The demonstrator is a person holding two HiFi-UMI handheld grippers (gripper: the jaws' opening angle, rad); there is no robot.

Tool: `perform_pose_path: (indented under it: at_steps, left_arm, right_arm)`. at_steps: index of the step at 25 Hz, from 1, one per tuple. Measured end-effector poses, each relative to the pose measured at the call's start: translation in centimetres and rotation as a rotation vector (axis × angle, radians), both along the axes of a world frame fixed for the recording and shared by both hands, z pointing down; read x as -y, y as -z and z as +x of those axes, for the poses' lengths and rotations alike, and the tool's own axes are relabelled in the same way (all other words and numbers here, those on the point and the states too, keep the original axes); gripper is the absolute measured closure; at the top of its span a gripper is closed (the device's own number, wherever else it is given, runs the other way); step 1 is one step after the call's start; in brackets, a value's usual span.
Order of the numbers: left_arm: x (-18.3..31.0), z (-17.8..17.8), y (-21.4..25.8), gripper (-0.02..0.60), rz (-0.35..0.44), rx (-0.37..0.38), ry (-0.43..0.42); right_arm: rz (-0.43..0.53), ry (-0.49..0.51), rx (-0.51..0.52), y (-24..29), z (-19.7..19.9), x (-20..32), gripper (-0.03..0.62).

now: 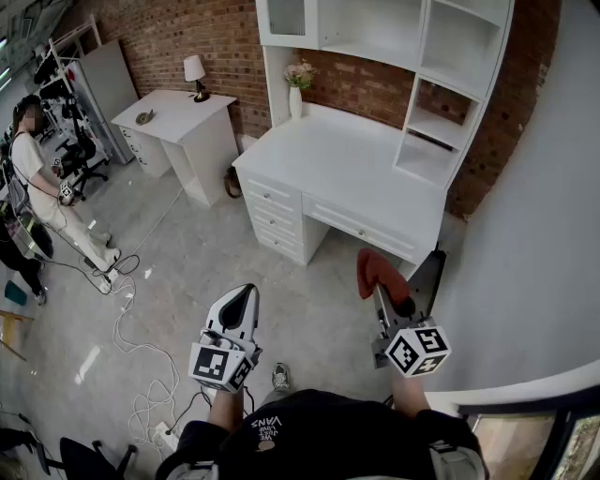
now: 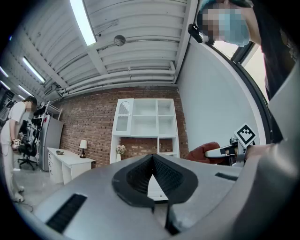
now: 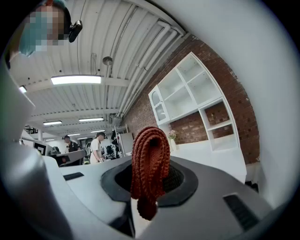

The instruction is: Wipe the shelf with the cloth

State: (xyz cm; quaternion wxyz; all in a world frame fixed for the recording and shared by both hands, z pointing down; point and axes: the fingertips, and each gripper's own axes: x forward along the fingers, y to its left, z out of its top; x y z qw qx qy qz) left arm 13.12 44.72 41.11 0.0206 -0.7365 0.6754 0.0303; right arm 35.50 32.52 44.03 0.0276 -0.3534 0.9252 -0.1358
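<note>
Top of shelf (image 1: 375, 23) beyond the head view's upper edge; object (image 1: 144, 117) on the side desk (image 1: 178, 105) too small to name.

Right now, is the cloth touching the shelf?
Apart. Head view: the cloth, clamped in the right gripper, hangs over the floor, with the desk between it and the shelf.

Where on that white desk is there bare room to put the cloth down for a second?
The desk top is bare from the flower vase at its back left across to the open cubbies on the right. The side table is more crowded: a lamp and a dish.
</note>
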Motion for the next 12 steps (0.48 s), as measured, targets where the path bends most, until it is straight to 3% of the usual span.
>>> perform_pose_path:
  at_steps: [12]
  left_arm:
    - [-2.1, 0.6, 0.0, 0.574, -0.007, -0.025, -0.011]
  right_arm:
    - [0.005, 0.006, 0.006, 0.5, 0.1, -2.2, 0.510]
